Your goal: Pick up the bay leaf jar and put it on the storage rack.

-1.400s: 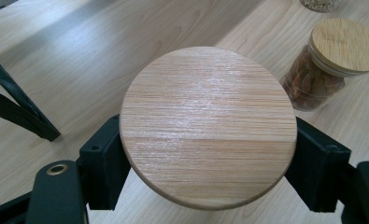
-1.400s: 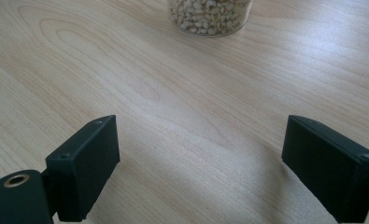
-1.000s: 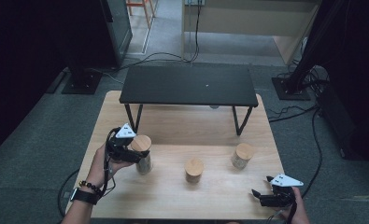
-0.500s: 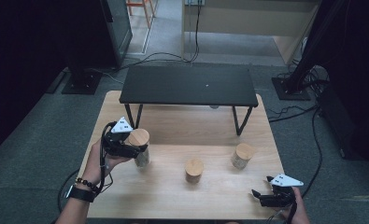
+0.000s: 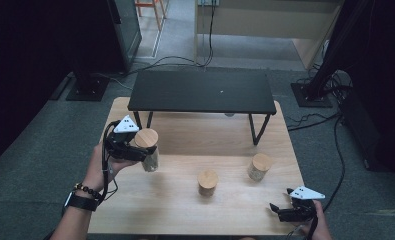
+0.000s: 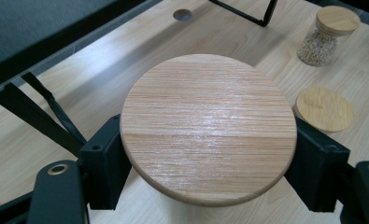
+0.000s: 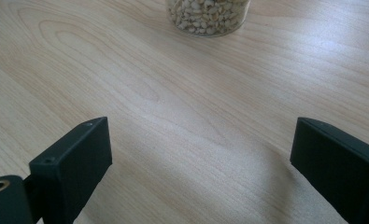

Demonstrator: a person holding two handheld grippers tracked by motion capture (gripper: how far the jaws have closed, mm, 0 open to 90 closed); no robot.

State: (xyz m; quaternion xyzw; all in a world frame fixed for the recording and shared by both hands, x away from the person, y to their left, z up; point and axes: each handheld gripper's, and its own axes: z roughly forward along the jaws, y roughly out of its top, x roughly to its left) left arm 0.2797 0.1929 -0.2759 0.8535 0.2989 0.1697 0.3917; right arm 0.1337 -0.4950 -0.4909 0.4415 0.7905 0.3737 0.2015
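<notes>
My left gripper (image 5: 144, 153) is shut on a glass jar with a round wooden lid (image 5: 146, 138) and holds it just above the left side of the wooden table (image 5: 185, 210). In the left gripper view that lid (image 6: 208, 126) sits between the two black jaws of the left gripper (image 6: 208, 161), which press on the jar beneath it. My right gripper (image 5: 283, 212) rests low at the table's front right corner. The right gripper (image 7: 198, 158) has just been opening its jaws, and nothing lies between them. A jar of pale grains (image 7: 208, 16) stands ahead of it.
Two more lidded jars stand on the table, one in the middle (image 5: 207, 181) and one to its right (image 5: 259, 166). A low black metal stand (image 5: 202, 90) spans the far half of the table. Cables trail on the floor beyond.
My left hand has lifted the jar, so it shows higher in the high view. The right hand has stayed where it was.
</notes>
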